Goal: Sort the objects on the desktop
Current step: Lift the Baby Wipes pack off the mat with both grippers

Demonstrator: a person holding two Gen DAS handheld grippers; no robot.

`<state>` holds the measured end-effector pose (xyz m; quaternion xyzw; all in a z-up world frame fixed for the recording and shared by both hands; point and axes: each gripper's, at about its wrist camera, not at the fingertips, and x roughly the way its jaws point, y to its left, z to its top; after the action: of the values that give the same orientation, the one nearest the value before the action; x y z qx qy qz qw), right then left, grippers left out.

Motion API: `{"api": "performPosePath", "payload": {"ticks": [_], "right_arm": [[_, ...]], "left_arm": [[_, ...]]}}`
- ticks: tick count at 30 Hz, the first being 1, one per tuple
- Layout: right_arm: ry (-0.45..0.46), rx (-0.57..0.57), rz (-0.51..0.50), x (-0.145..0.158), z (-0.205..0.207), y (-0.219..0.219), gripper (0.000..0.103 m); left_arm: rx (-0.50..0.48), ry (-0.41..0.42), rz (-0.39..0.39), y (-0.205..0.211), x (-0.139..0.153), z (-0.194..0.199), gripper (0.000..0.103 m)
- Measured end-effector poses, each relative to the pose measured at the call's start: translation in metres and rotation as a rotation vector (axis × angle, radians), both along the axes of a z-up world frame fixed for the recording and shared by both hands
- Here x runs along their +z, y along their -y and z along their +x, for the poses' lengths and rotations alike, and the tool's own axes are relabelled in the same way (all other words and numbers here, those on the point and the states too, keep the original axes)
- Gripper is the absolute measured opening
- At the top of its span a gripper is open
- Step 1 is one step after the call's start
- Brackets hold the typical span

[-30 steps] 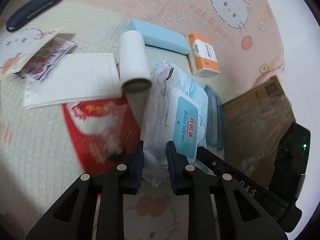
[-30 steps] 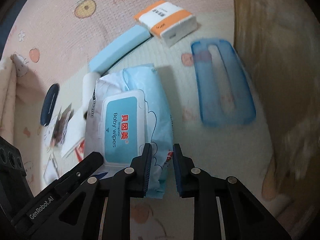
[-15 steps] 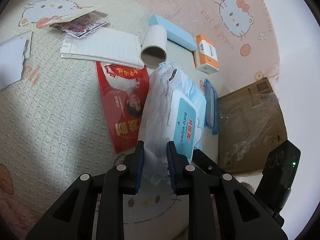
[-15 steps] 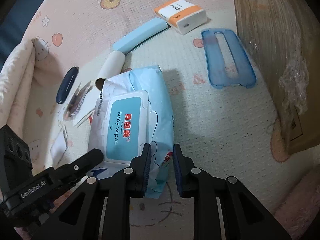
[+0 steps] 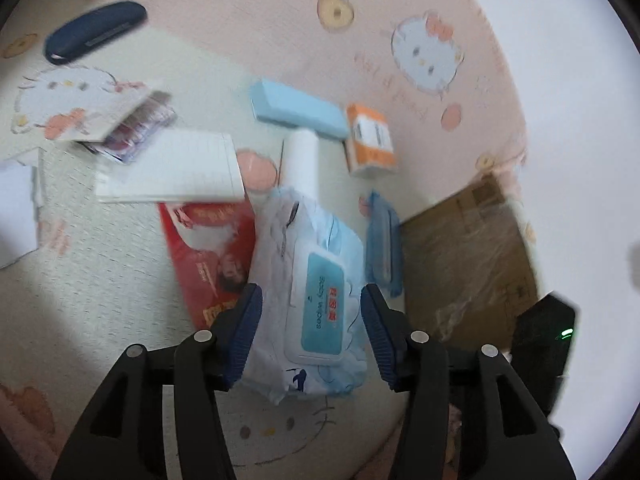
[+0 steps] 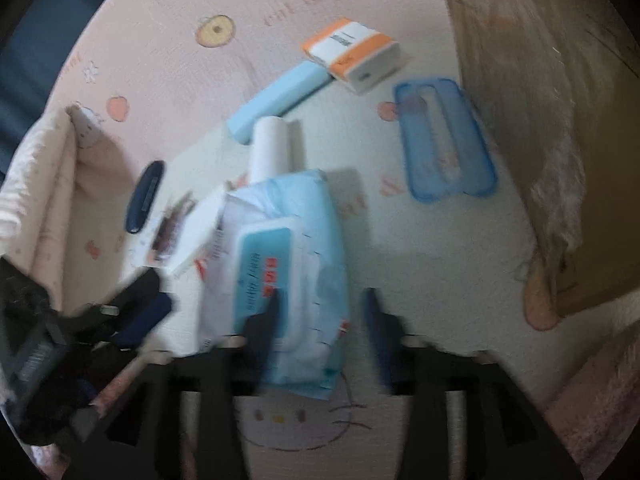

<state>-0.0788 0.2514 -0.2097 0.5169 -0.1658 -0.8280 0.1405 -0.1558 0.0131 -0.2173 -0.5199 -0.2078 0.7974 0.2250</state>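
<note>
Pink cartoon-cat mat [image 5: 120, 300] carries the soft blue-and-white baby-wipes pack [image 5: 312, 304], lying flat between my left tongs [image 5: 311, 330] and right tongs [image 6: 320, 320], both spreading to let it settle.

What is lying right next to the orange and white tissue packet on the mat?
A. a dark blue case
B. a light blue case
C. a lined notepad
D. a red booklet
B: the light blue case lies with one end against the orange and white tissue packet.

Left gripper [image 5: 311, 336]: black linkage arms, silver rivets, ribbed navy pads. Right gripper [image 6: 320, 330]: same black frame, navy pads, blurred.
</note>
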Motion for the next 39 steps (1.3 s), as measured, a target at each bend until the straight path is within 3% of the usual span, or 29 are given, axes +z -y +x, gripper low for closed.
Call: {"api": "performPosePath", "payload": {"ticks": [1, 5, 10, 14, 18, 21, 26, 30, 32, 36, 39], "right_arm": [[-0.015, 0.014, -0.014, 0.002, -0.001, 0.003, 0.069], [0.005, 0.040, 0.015, -0.009, -0.007, 0.012, 0.069], [0.071, 0.000, -0.024, -0.030, -0.016, 0.005, 0.069], [0.079, -0.036, -0.108, -0.034, -0.024, -0.001, 0.069], [0.124, -0.094, -0.219, -0.045, -0.034, -0.008, 0.069], [0.185, -0.155, -0.333, -0.061, -0.039, -0.015, 0.069], [0.194, -0.229, -0.445, -0.070, -0.037, -0.025, 0.069], [0.190, -0.227, -0.417, -0.068, -0.037, -0.022, 0.062], [0.184, -0.213, -0.375, -0.064, -0.036, -0.016, 0.052], [0.155, -0.179, -0.330, -0.056, -0.035, -0.007, 0.049], [0.109, -0.143, -0.263, -0.043, -0.029, 0.002, 0.043]], "left_arm": [[0.002, 0.015, -0.011, -0.003, -0.005, -0.002, 0.056], [0.026, 0.105, -0.049, -0.001, -0.026, -0.012, 0.056], [0.083, 0.218, 0.054, 0.016, -0.050, -0.027, 0.055], [0.072, 0.229, 0.104, 0.012, -0.054, -0.034, 0.055], [0.063, 0.208, 0.075, 0.002, -0.055, -0.034, 0.050], [0.063, 0.205, 0.094, -0.002, -0.056, -0.036, 0.046], [0.062, 0.213, 0.127, -0.001, -0.059, -0.037, 0.043], [0.070, 0.238, 0.167, 0.002, -0.063, -0.036, 0.041], [0.058, 0.214, 0.140, -0.002, -0.059, -0.034, 0.038], [0.059, 0.169, 0.082, -0.008, -0.051, -0.029, 0.035], [0.085, 0.160, 0.099, -0.002, -0.046, -0.023, 0.033]]}}
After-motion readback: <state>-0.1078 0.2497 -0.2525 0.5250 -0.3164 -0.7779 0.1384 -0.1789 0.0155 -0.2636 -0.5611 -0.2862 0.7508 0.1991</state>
